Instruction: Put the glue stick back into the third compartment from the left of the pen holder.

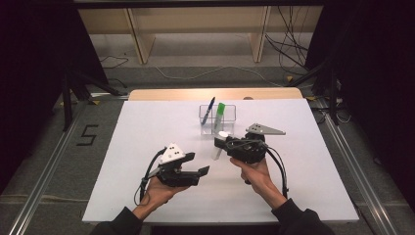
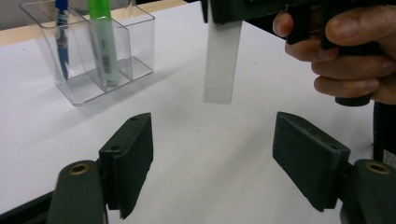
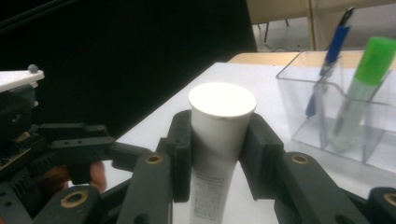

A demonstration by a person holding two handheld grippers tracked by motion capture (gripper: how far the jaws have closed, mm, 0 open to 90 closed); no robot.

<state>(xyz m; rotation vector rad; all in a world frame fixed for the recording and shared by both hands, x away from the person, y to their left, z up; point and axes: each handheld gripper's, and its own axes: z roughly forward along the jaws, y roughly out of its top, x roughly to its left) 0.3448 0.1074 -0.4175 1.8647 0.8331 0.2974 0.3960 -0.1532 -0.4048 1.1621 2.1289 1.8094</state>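
The right hand-held gripper (image 3: pixel 218 154) is closed on a white tube (image 3: pixel 215 154), its two jaws pressing the tube's sides just below the flat round cap, while the left hand-held gripper (image 2: pixel 212 158) stands wide open and holds nothing, its jaws apart over bare desk (image 1: pixel 147 196). No earlier picture is at hand to compare with, so judged only from how things lie, the step in hand looks like carrying the tube, held by the right side alone, toward the clear organizer (image 1: pixel 217 119) that stands near the far edge of the desk. The tube hangs in the air above the desk, just on the near side of the organizer and apart from it. Its long axis runs close to upright: the cap end points up, and the flat crimped end points down toward the desk, as the left gripper view shows. The organizer already holds a blue pen (image 1: pixel 209 110) in one compartment and a green marker (image 1: pixel 219 116) in the next. The next move probably calls for lifting the tube above the rim, lining its lower end up over a free compartment, lowering it in and then releasing; the tube should stay near upright so that it clears the wall
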